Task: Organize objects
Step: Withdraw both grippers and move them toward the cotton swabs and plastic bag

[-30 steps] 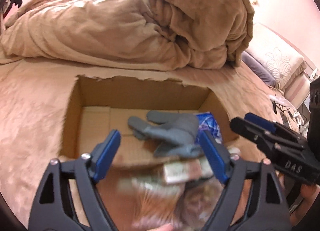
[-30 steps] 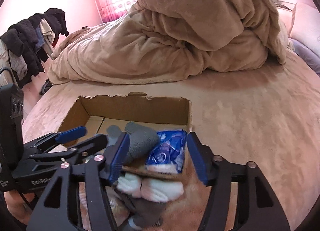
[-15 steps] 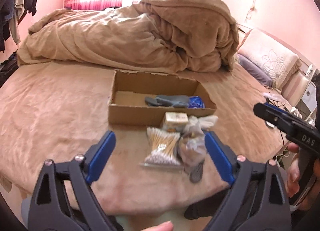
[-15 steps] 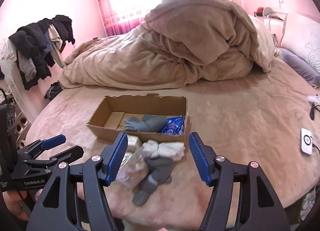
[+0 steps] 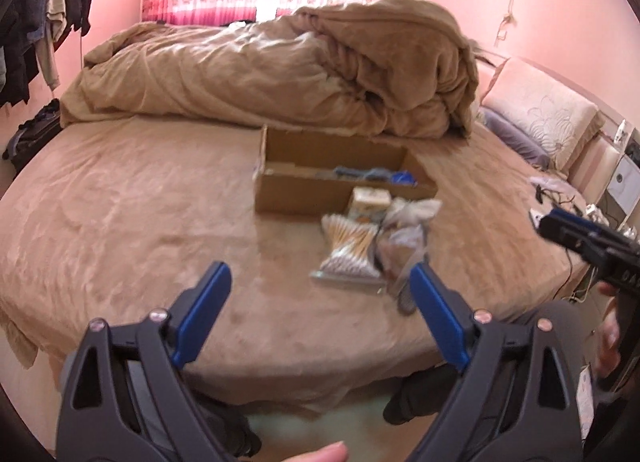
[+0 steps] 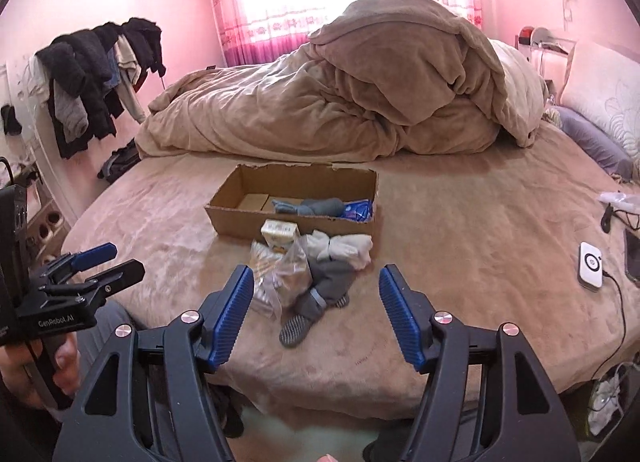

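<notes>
Both tools hang empty over the near edge of the bed (image 6: 460, 221). The left hand-held gripper (image 5: 316, 310) and the right hand-held gripper (image 6: 316, 302) have their jaws spread wide. At the lower left of the right wrist view, the left tool's body reads "GenRobot.AI". At frame centre, the cardboard box (image 6: 296, 217) holds a grey glove (image 6: 316, 206) and a blue packet (image 6: 358, 209). Just before it lie a small carton (image 6: 280, 230), white socks (image 6: 340, 248), a bag of cotton swabs (image 5: 350, 250) and a grey sock (image 6: 320, 298).

Matt brown cardboard box (image 6: 256, 221) beyond the jaws, rough torn rim. Glossy clear plastic bag (image 6: 286, 278) and soft knitted grey sock (image 6: 316, 302) between them, on plush velvety bedspread (image 6: 460, 229). Ribbed blue rubbery pads (image 6: 236, 314), matt black plastic frames.
</notes>
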A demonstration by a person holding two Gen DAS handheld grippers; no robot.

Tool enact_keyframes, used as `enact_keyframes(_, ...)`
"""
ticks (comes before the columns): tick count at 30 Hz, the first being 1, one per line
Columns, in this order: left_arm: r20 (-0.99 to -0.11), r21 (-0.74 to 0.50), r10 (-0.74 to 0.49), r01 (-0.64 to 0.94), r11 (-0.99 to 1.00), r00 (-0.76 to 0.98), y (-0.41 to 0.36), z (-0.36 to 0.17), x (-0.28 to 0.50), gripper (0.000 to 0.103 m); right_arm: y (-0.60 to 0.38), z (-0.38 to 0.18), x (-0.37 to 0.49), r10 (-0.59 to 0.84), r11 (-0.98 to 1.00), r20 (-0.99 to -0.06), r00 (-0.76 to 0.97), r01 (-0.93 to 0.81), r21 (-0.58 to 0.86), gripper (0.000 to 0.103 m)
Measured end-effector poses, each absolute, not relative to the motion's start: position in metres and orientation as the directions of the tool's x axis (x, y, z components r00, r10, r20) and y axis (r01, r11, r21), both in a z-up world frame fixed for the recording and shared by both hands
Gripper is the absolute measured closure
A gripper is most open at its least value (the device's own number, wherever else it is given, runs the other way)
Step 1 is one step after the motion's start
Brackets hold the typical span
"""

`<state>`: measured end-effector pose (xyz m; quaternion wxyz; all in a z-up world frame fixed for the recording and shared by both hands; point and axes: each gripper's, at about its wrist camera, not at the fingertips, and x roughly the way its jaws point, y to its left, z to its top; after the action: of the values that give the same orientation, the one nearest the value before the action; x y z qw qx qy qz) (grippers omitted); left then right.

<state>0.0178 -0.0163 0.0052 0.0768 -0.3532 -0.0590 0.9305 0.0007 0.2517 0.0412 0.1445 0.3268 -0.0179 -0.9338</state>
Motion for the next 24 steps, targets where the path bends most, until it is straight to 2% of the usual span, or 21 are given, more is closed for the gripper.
enact_keyframes(5, -0.698, -0.136, 0.154, -0.082, -0.987, -0.7, -0.014, -0.025, 0.011, 0.011, 0.246, 0.023, -0.003, -0.288, -0.954, -0.636, -0.716, 0.276, 0.121, 0.035)
enact_keyframes(24, -0.77, -0.133, 0.175, -0.113, -0.985, -0.614, 0.007, -0.086, -0.051, 0.011, 0.194, -0.048, -0.075, -0.349, -0.921, -0.746, -0.567, 0.356, 0.159, 0.035)
